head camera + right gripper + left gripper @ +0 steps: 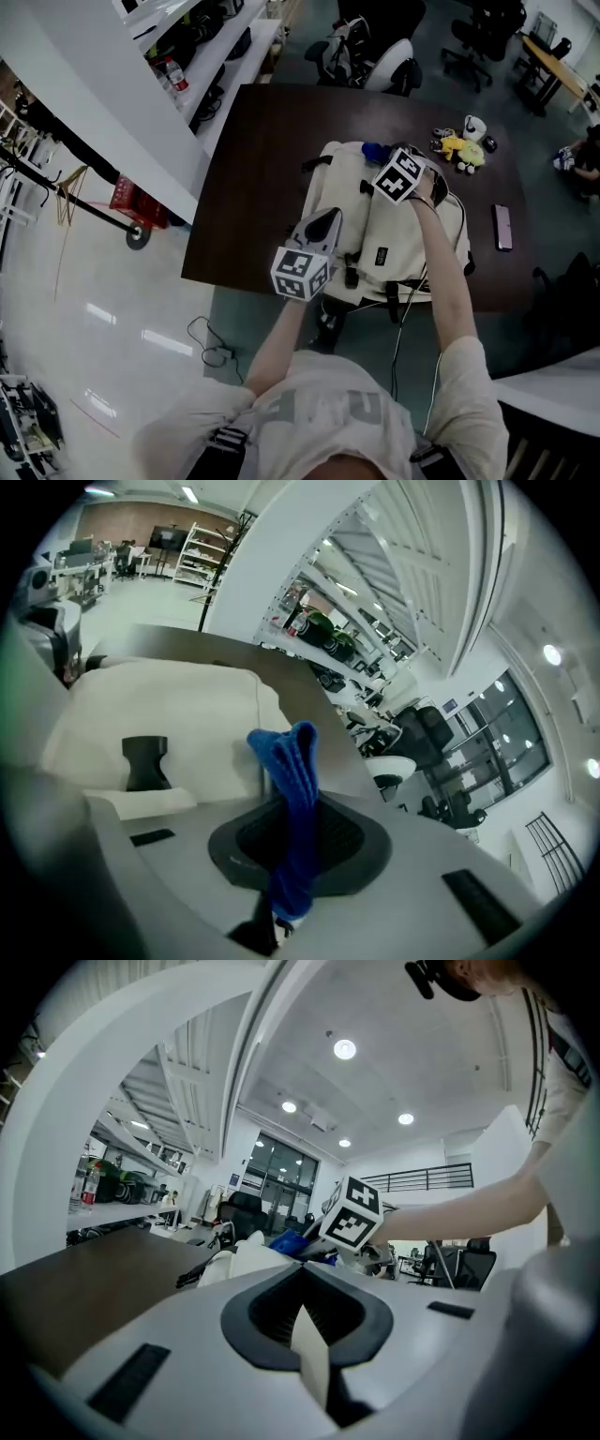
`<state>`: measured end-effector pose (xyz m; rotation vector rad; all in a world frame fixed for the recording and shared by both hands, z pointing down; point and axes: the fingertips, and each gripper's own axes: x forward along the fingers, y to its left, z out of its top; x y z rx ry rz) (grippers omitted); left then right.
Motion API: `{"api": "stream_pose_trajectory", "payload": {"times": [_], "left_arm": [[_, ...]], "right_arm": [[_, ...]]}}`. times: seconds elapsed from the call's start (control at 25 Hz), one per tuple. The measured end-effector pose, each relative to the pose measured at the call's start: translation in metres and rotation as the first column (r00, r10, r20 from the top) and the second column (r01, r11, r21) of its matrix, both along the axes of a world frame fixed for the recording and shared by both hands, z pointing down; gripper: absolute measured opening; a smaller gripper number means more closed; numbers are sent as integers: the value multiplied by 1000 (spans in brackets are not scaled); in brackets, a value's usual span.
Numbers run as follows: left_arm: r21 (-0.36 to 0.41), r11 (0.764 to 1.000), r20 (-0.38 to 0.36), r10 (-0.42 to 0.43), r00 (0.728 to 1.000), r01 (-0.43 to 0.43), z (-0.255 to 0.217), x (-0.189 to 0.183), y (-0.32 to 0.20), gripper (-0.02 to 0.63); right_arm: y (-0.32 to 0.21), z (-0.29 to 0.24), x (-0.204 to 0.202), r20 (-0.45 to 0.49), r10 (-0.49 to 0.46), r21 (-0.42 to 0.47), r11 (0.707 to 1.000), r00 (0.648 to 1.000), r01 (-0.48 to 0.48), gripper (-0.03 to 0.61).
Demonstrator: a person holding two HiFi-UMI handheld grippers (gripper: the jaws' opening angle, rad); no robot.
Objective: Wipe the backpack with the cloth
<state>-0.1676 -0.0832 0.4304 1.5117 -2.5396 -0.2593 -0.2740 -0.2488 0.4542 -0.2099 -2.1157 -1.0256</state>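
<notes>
A cream backpack [394, 239] lies flat on the dark brown table [253, 169]. At the backpack's left edge my left gripper [326, 223] is shut on a cream fold of it, which shows as a pale sliver between the jaws in the left gripper view [309, 1340]. My right gripper [382, 161] hovers over the backpack's far end, shut on a blue cloth [373, 150]. In the right gripper view the cloth [292, 771] stands up out of the shut gripper [289, 874] above the backpack's cream panel [159, 700] and a black buckle [145, 761].
A yellow toy [466, 150] with small items and a dark phone [503, 227] lie on the table's right side. Office chairs [375, 56] stand beyond the far edge. White shelving [202, 56] runs along the left. A cable [211, 347] lies on the floor.
</notes>
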Motion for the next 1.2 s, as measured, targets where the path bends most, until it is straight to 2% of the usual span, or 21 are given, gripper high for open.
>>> {"api": "stream_pose_trajectory", "payload": {"times": [0.16, 0.44, 0.72, 1.0, 1.2], "left_arm": [[-13, 1000, -6, 13, 1000, -13, 9, -6, -6, 3], [-7, 999, 31, 40, 999, -40, 5, -4, -6, 3], [-16, 998, 99, 63, 993, -62, -15, 28, 23, 3], [30, 999, 60, 13, 998, -15, -9, 51, 70, 3], [60, 998, 69, 27, 997, -31, -15, 81, 80, 3]], "right_arm": [[13, 13, 5, 3, -37, 59, 998, 999, 37, 41], [44, 7, 53, 57, -54, 123, 991, 997, 47, 41], [80, 16, 102, 72, -25, 115, 993, 997, 17, 41], [135, 40, 162, 44, -47, 123, 992, 998, 41, 41], [155, 52, 198, 40, -22, 118, 993, 999, 17, 41]]}}
